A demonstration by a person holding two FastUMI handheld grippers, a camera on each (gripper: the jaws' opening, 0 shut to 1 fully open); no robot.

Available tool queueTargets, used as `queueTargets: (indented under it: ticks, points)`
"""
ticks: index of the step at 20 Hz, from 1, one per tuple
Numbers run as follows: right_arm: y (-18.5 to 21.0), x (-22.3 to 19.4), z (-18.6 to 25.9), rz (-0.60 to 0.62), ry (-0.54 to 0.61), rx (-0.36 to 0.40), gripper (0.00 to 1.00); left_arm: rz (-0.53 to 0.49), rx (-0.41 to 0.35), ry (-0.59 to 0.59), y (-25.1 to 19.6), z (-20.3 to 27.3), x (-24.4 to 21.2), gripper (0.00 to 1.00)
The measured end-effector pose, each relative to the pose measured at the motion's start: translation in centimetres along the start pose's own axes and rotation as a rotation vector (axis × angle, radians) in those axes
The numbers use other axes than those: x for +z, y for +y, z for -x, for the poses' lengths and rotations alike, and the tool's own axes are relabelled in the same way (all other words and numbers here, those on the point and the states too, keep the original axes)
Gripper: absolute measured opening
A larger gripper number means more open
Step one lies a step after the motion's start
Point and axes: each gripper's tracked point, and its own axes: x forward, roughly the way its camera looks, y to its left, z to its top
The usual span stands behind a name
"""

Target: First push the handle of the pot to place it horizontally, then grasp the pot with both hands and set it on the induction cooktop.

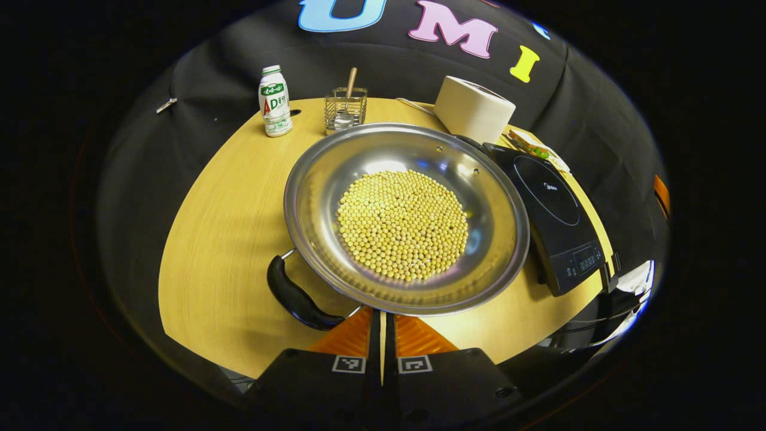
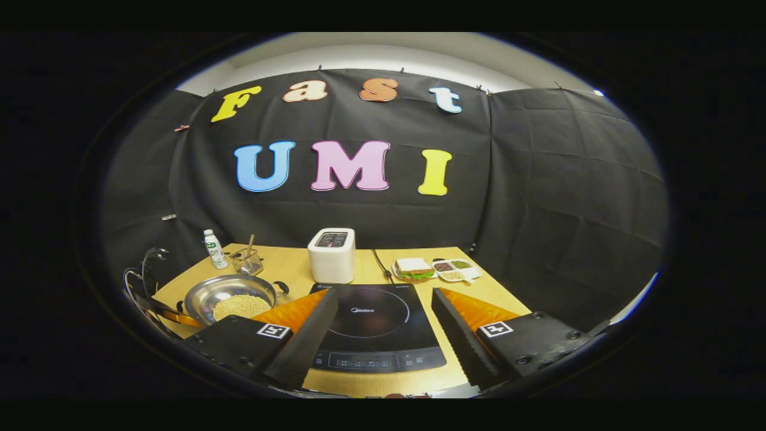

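At the bottom of the left gripper view, the left gripper (image 1: 383,344) has its fingers pressed together with only a thin slit between them, holding nothing, their tips just at the near rim of the pot (image 1: 407,218). The pot, a wide steel pan filling the centre of that frame, carries a heap of soybeans (image 1: 402,224), and its near black handle (image 1: 296,296) lies at lower left, just beside the tips. In the right gripper view the right gripper (image 2: 383,323) stands spread wide at the bottom, empty, with the induction cooktop (image 2: 371,329) showing between its fingers on the wooden table (image 2: 287,263); the pot sits at lower left there, just beside the cooktop. Farther back stand a white appliance (image 2: 332,254), a wire basket (image 1: 346,109), a small bottle (image 1: 274,100) and a sandwich plate (image 2: 413,269). The risk, as I judge it, is that a hard or off-centre shove on the handle spins or tips the pan, spilling beans, or knocks it against the cooktop's edge.
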Motion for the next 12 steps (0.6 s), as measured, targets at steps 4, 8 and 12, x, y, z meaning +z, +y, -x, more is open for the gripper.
queueTargets:
  ticks: [4, 8, 12]
  points:
    - [0.1, -0.4, -0.4, 0.000, 0.017, -0.007, 0.98, 0.008, 0.029, 0.001, 2.1, -0.6, 0.6, 0.05]
    - [0.3, -1.1, -0.5, 0.011, 0.046, -0.007, 0.98, 0.041, 0.043, -0.012, 4.0, -1.1, 1.3, 0.05]
    - [-0.1, -0.8, -0.4, 0.019, 0.045, -0.012, 0.98, 0.088, 0.058, -0.022, 5.5, -1.5, 2.1, 0.05]
